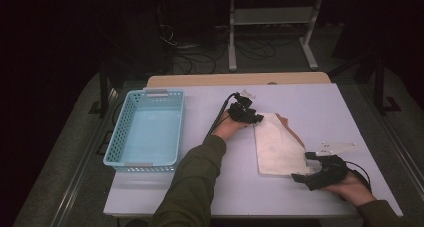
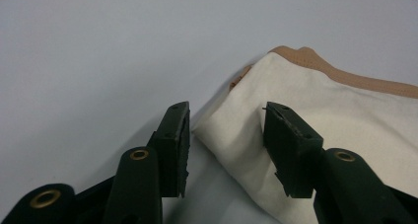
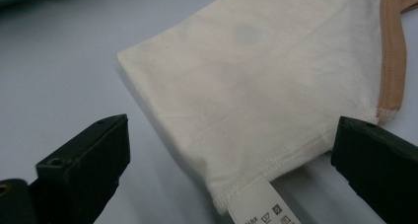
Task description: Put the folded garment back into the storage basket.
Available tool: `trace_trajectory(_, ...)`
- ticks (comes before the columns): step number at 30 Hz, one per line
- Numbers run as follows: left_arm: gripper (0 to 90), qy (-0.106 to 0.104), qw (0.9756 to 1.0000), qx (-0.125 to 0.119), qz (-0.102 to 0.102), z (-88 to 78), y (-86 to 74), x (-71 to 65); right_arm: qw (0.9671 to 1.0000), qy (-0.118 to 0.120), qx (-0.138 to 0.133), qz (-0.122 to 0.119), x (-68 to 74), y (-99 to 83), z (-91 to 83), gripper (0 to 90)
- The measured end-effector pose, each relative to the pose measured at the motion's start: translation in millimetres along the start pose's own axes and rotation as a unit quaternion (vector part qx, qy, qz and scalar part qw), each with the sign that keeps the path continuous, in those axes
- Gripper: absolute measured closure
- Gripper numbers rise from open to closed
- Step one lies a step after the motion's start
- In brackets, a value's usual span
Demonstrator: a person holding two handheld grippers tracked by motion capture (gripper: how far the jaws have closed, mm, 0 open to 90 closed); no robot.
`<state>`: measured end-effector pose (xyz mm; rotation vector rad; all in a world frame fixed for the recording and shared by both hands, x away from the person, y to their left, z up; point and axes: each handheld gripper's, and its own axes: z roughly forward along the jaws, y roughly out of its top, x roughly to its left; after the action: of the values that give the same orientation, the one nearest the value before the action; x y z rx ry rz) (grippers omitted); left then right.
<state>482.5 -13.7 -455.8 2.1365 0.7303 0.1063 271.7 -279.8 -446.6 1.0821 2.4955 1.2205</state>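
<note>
On the worktop [image 1: 310,102], right of centre: folded cream cloth [image 1: 277,147] with tan trim [image 2: 345,76], care label [image 3: 256,211] at the near hem. Left hand-held gripper [image 1: 248,115] at the far left corner, jaws apart but straddling the folded edge, one pad on the cloth, the other on bare worktop beside it; no pinch made yet. Right hand-held gripper [image 1: 306,171] at the near right corner, jaws wide apart, hem and label between them, nothing gripped. Probably the step: taking both corners for a further fold or a lift toward the blue basket [image 1: 145,129] at the left. Best done by sliding the lower jaw under all layers before closing, catching the whole fold and not just the top ply. On the right, better to bite the hem itself, avoiding the label alone.
</note>
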Motion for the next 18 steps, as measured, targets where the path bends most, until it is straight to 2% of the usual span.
trace_trajectory(4,57.9,-0.003,1.0000,0.000,-0.002,2.6,-1.0,-2.3,1.0000,-0.001,-0.002,0.000,0.2,-0.5,-0.4,0.9)
trace_trajectory(11,66.2,-0.003,0.9999,0.007,0.009,3.6,-0.7,-5.7,1.0000,-0.001,-0.001,0.000,0.0,-1.0,-1.1,1.0)
trace_trajectory(18,74.5,-0.005,0.9999,0.013,0.006,4.0,-0.1,-7.8,1.0000,-0.004,0.001,-0.003,0.5,-2.2,-3.3,3.0)
